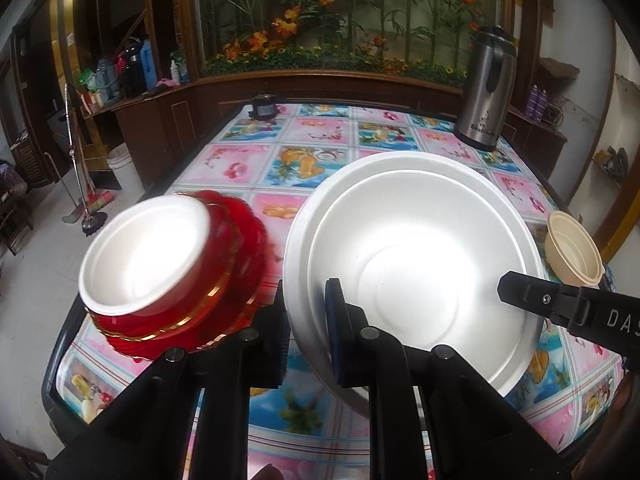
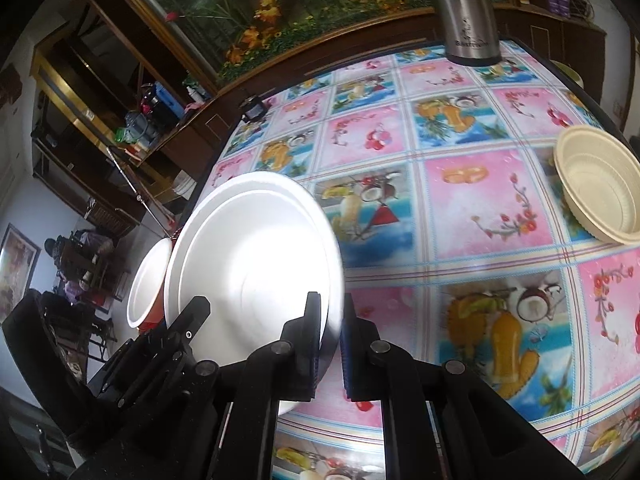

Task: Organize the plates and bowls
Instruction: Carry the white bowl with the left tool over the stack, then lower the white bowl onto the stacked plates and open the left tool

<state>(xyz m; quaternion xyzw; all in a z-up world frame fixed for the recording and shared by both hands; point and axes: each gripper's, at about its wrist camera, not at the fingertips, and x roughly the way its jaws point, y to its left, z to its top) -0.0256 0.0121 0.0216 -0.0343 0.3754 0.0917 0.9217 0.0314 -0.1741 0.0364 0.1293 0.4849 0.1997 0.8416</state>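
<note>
Both the left gripper [image 1: 306,336] and right gripper [image 2: 330,344] clamp the white plate [image 1: 412,264] between their jaws, lifted; red-and-white bowl stack [image 1: 168,264] left of them looks done, beige bowl [image 2: 598,184] right, unsorted.

White plate [image 1: 412,264]: foam-like, matt, smooth, soft sheen where light hits; underside rim at 7 o'clock reads dull grey. White bowl [image 1: 144,250]: same matt foam look. Red plates [image 1: 236,280] under it: glossy translucent plastic, scalloped, gold-trim edge. Cream bowl [image 2: 600,188] at 3 o'clock: matt plastic or pulp, can't tell which, ribbed wall. Bench cover [image 2: 460,200]: glossy printed vinyl, smooth, beaded with droplets. Flask [image 1: 482,92] at 1 o'clock: brushed stainless metal, black plastic top. Left gripper [image 1: 306,332] and right gripper [image 2: 330,344]: matt black plastic, steel pins, dark-blue rubbery pads [image 1: 334,320] on the jaws. Cabinet [image 1: 168,116] at 10 o'clock: dark varnished wood.
</note>
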